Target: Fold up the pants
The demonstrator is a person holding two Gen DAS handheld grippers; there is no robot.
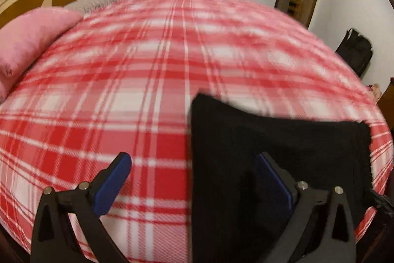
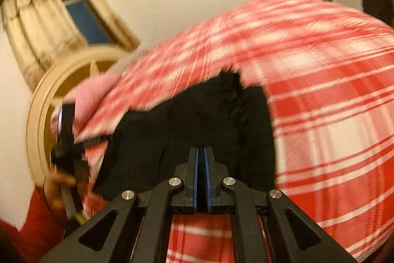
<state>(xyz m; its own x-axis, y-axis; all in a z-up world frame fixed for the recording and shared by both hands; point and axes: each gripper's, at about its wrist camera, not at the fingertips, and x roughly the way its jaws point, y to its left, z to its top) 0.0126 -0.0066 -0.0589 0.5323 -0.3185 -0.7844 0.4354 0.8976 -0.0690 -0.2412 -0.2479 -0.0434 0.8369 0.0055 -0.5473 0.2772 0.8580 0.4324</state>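
My left gripper point(image 1: 194, 179) stands wide apart over the black pants point(image 1: 270, 139), folded on the plaid bed cover point(image 1: 123, 90). My right gripper point(image 2: 202, 157) is closed; blur hides whether cloth is pinched. The pants' near edge is cut off.

A: Where does the left wrist view look from?
B: Close above the near edge of the bed point(image 1: 147, 65), tilted down, facing the far wall.
A: And the right wrist view?
B: Also near, rolled sideways, facing the headboard corner. Both share the black pants point(image 2: 197, 115) and plaid cover.
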